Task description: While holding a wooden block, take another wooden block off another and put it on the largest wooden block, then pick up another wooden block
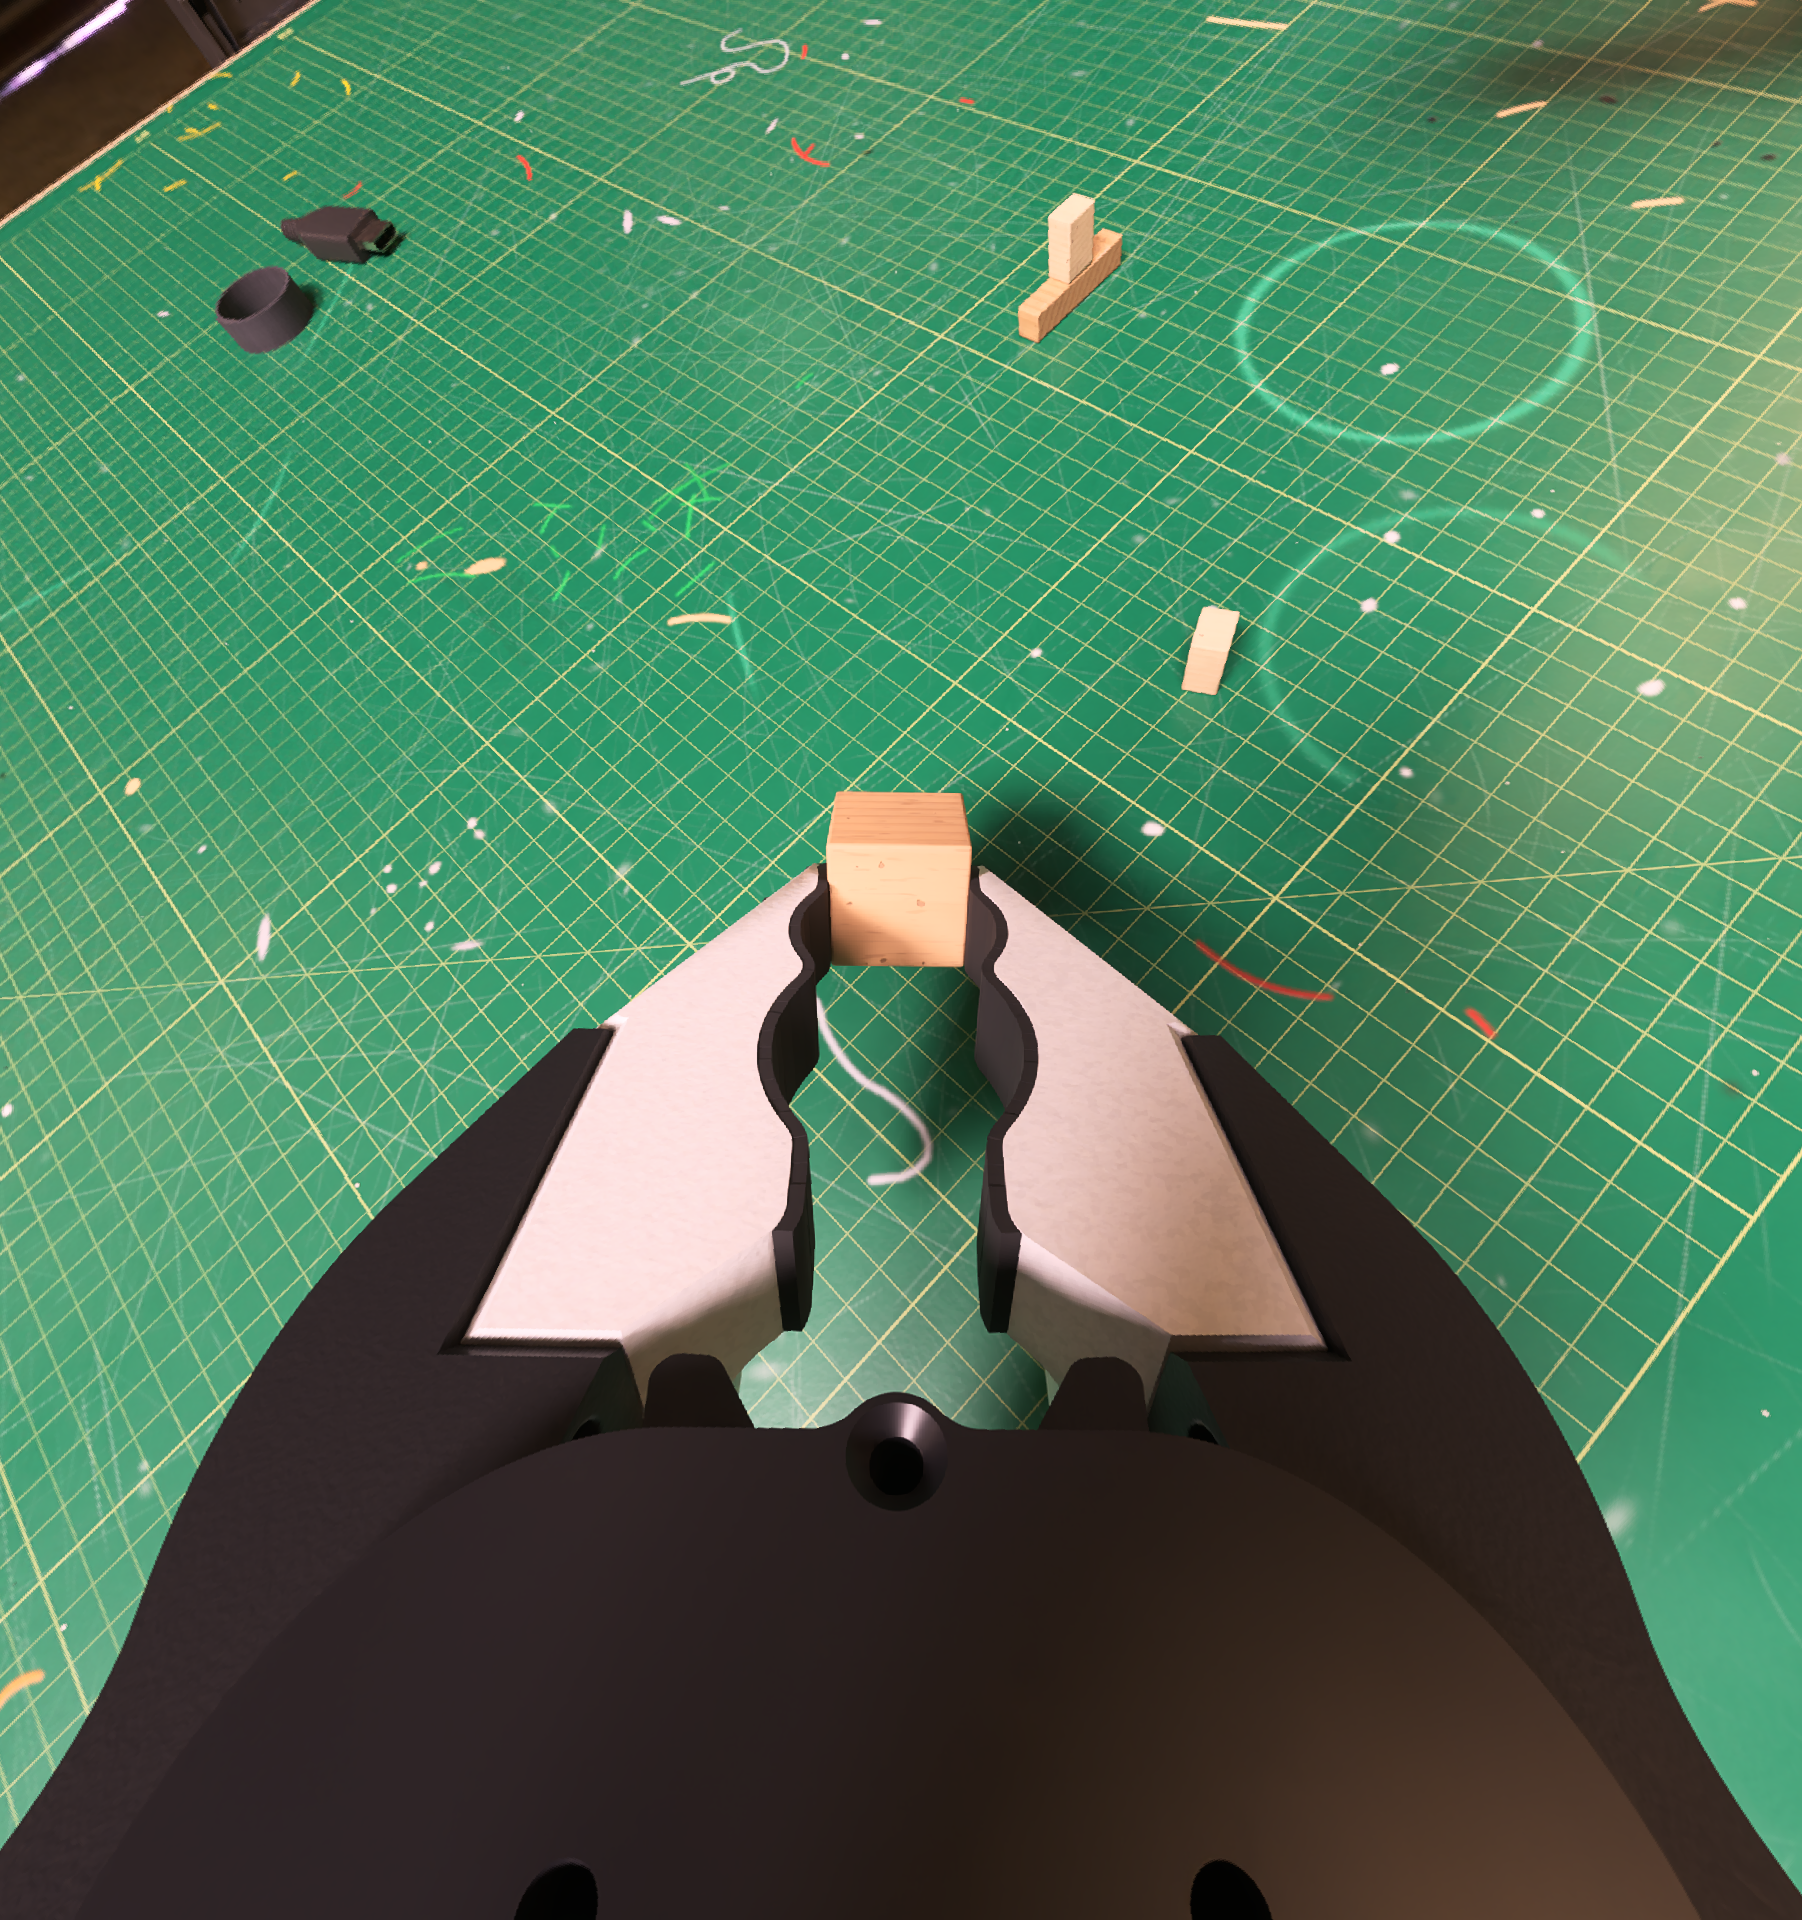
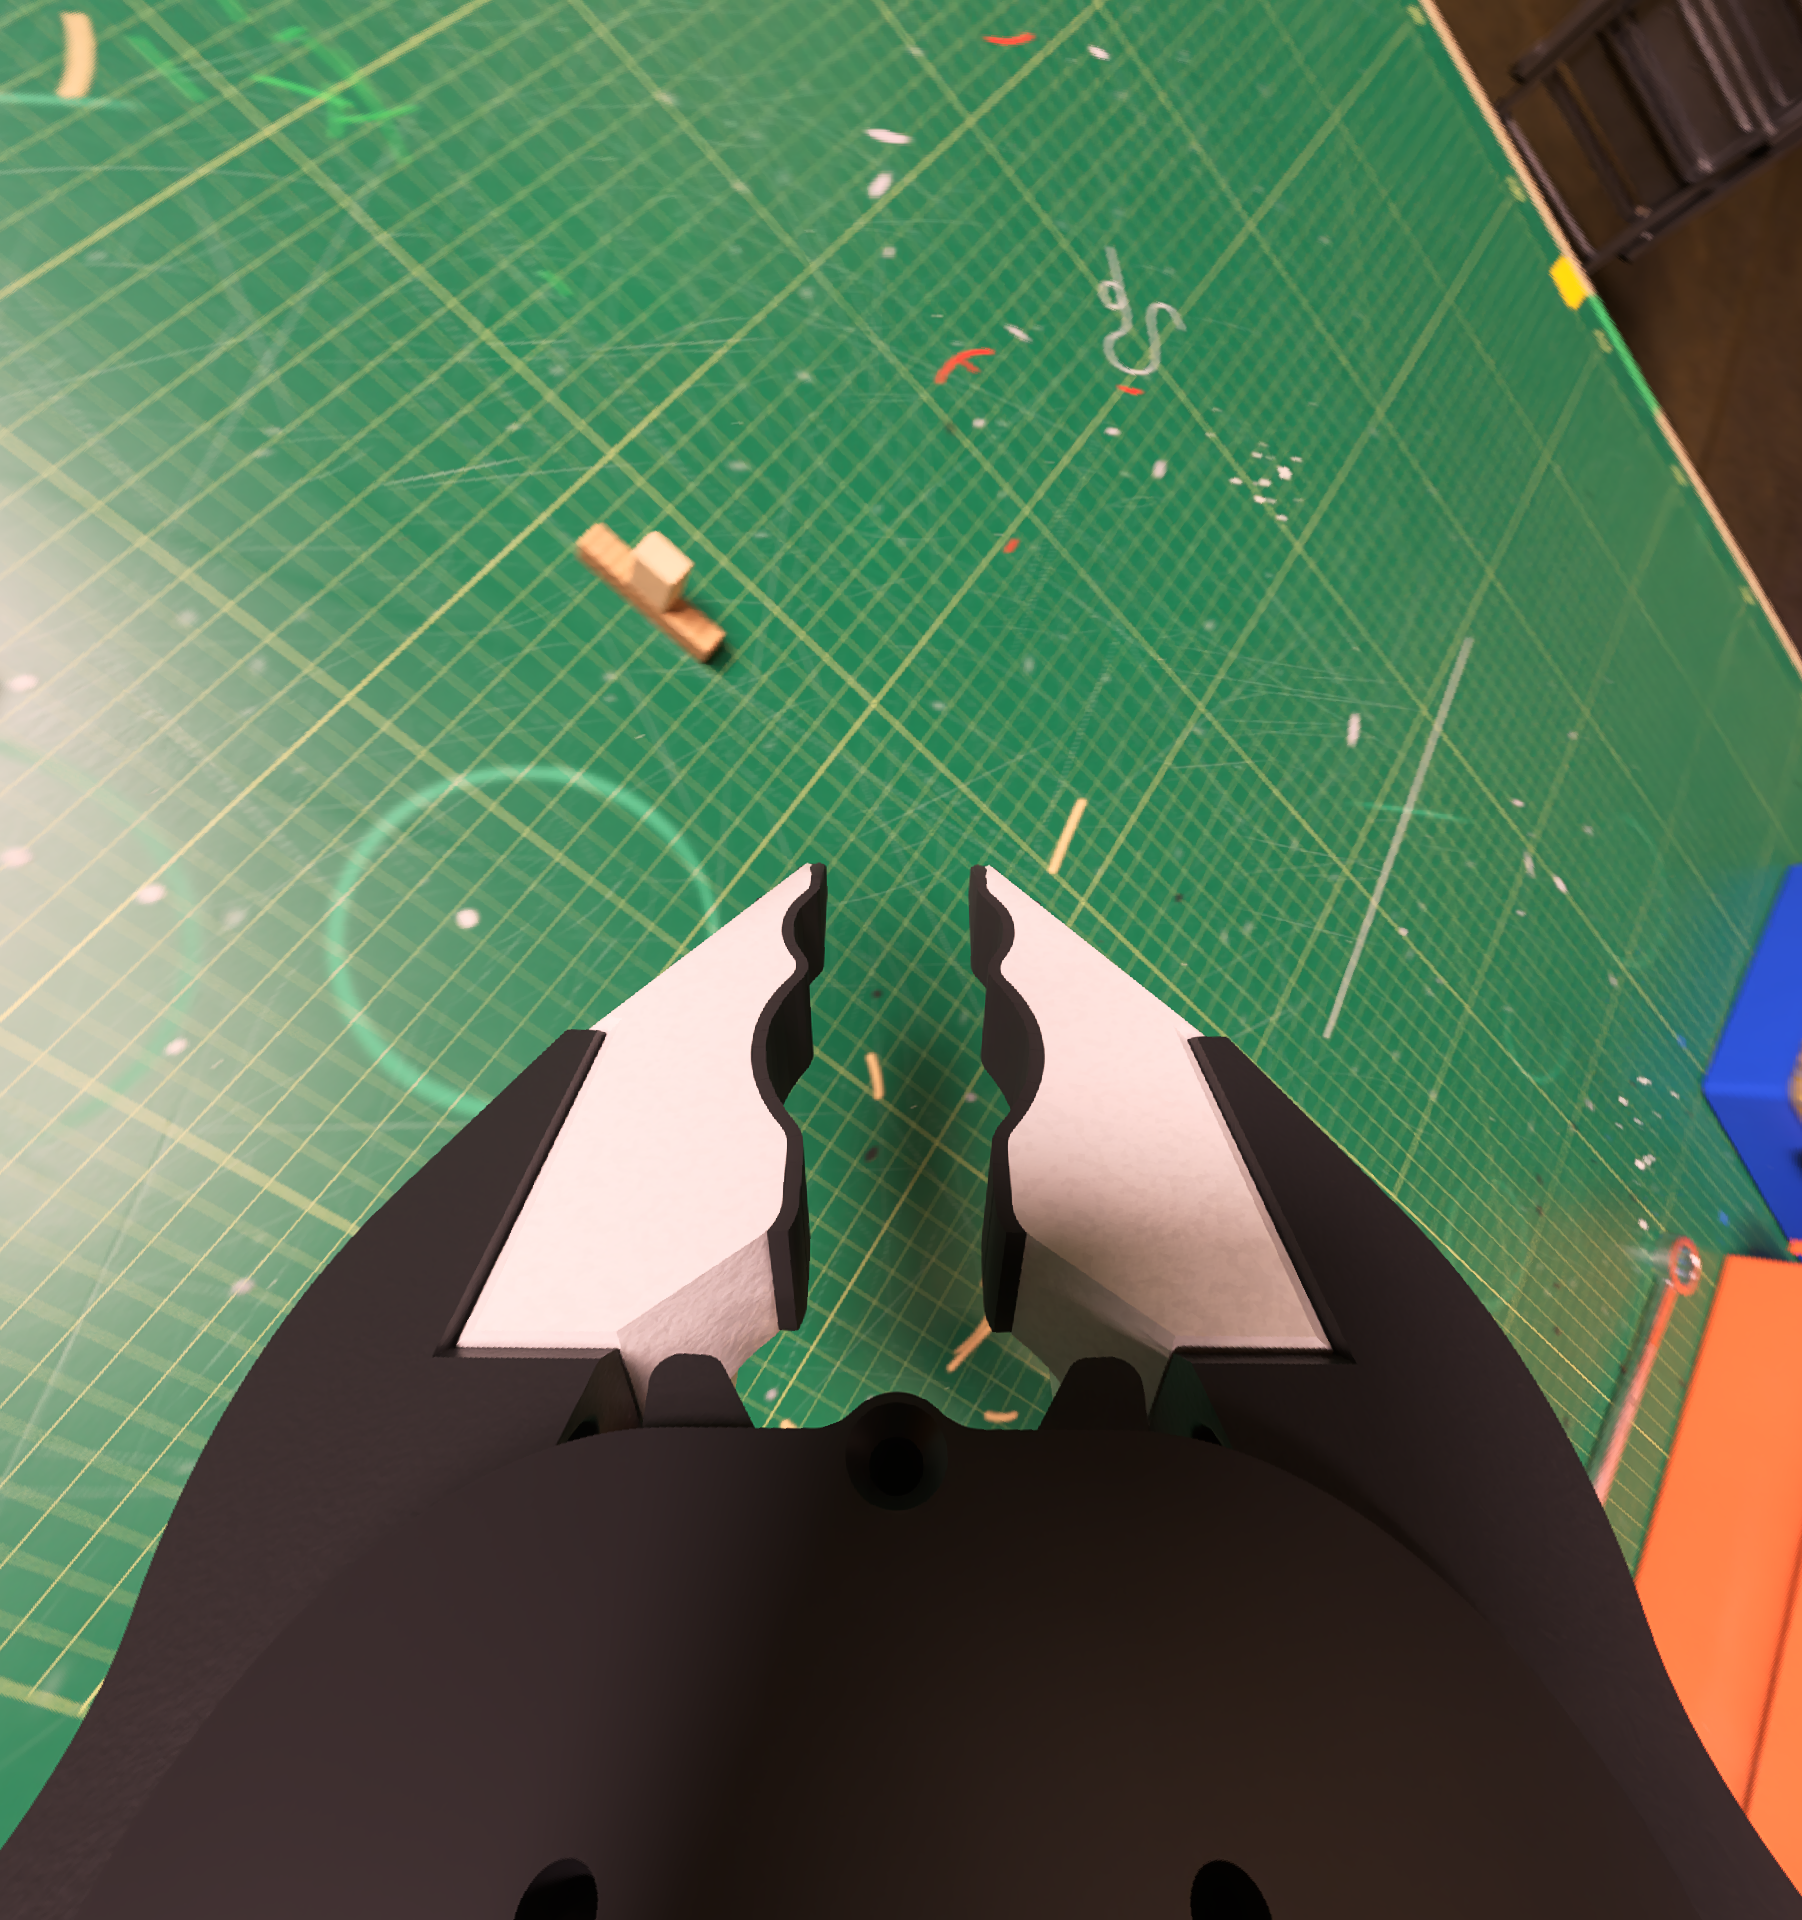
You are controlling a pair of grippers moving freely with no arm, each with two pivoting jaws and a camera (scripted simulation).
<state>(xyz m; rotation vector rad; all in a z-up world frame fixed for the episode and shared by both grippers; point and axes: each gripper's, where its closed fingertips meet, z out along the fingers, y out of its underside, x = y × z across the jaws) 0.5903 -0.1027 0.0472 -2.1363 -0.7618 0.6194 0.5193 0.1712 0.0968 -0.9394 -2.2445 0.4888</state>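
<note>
My left gripper (image 1: pixel 898 914) is shut on a wooden cube (image 1: pixel 898 883), held between the fingertips above the green mat. Farther ahead to the right, a small pale block (image 1: pixel 1071 234) stands upright on a long flat wooden block (image 1: pixel 1068 288). Another small pale block (image 1: pixel 1211 650) lies alone on the mat, right of the cube. In the right wrist view, my right gripper (image 2: pixel 898 914) is open and empty above the mat. The stacked pair shows ahead to its left: the pale block (image 2: pixel 662 571) on the long block (image 2: pixel 699 627).
A green cutting mat (image 1: pixel 564 727) covers the table. A dark ring (image 1: pixel 265 309) and a dark small part (image 1: pixel 341 232) lie at the far left. In the right wrist view a blue box (image 2: pixel 1790 1049) and an orange box (image 2: pixel 1770 1538) stand at the right, beyond them the mat's edge (image 2: pixel 1624 364).
</note>
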